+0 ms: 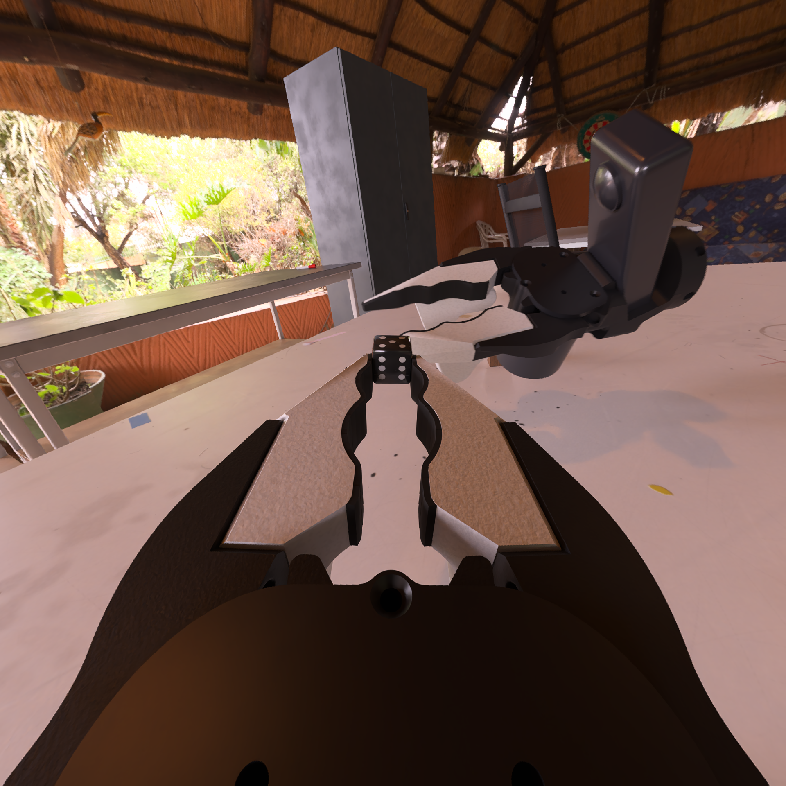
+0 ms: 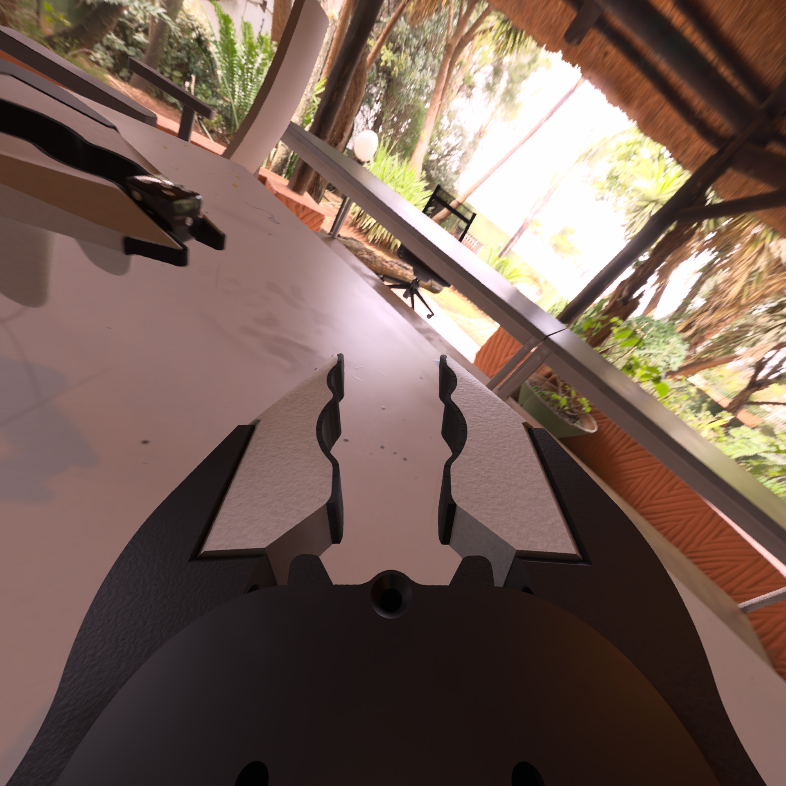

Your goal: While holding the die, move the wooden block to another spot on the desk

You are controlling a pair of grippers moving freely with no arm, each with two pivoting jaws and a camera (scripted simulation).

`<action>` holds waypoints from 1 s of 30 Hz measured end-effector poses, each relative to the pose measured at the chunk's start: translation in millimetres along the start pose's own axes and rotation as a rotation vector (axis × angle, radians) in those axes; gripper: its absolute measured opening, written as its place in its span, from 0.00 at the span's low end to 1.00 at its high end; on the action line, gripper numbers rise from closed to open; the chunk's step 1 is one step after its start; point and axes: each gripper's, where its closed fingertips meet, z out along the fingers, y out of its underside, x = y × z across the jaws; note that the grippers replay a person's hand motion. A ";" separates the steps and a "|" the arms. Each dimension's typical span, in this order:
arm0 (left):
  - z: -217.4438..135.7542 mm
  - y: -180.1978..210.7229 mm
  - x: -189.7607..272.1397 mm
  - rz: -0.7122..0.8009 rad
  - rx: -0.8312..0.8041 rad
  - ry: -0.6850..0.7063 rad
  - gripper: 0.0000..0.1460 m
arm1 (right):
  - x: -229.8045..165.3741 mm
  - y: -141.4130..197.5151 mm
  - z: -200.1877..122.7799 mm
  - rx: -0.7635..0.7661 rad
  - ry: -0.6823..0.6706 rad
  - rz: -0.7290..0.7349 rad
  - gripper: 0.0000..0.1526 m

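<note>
A black die (image 1: pixel 391 359) with white pips is pinched between the fingertips of the left gripper (image 1: pixel 391 365), held above the pale desk (image 1: pixel 595 510). The right gripper (image 2: pixel 390 370) is seen with jaws parted and nothing between them, hovering over the desk just right of the die. The wooden block cannot be made out in either view.

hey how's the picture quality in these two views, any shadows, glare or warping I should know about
Left wrist view: sharp, wide-angle bending of the roof beams; the right gripper casts a soft shadow on the desk; the die in the left gripper is clear. Right wrist view: strongly tilted, sky blown out at upper right; the die looks smeared.
</note>
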 end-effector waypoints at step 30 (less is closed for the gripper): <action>0.8 -0.4 5.4 0.011 0.004 0.033 0.11 | 149.9 210.4 -179.4 -0.873 -0.401 0.600 0.29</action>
